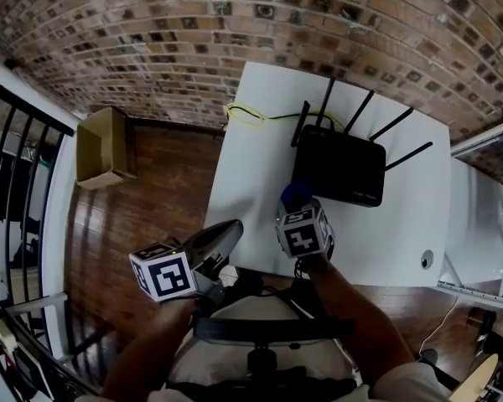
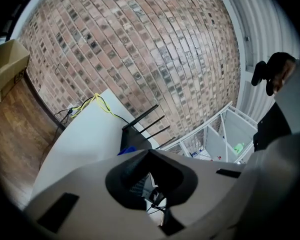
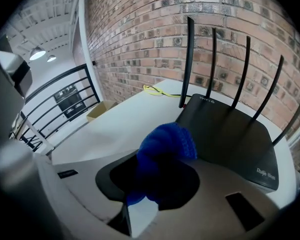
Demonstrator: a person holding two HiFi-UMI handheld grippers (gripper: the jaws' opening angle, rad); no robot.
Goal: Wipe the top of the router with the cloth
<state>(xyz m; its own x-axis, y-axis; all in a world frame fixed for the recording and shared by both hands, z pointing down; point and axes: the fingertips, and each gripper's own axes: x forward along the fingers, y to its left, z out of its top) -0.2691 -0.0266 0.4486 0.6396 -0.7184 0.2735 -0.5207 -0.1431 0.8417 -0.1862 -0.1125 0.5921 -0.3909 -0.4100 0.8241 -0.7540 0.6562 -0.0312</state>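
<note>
Where router (image 1: 339, 174) sits, yellow cable (image 1: 245, 117) behind; box (image 1: 101, 149) on floor (image 1: 159, 199).

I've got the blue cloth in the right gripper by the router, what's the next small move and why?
Probably ease the right gripper forward and down until the blue cloth presses on the top of the router near its front left corner. The cloth is gripped but seems to hang just short of the black top, with wiping not yet begun.
</note>
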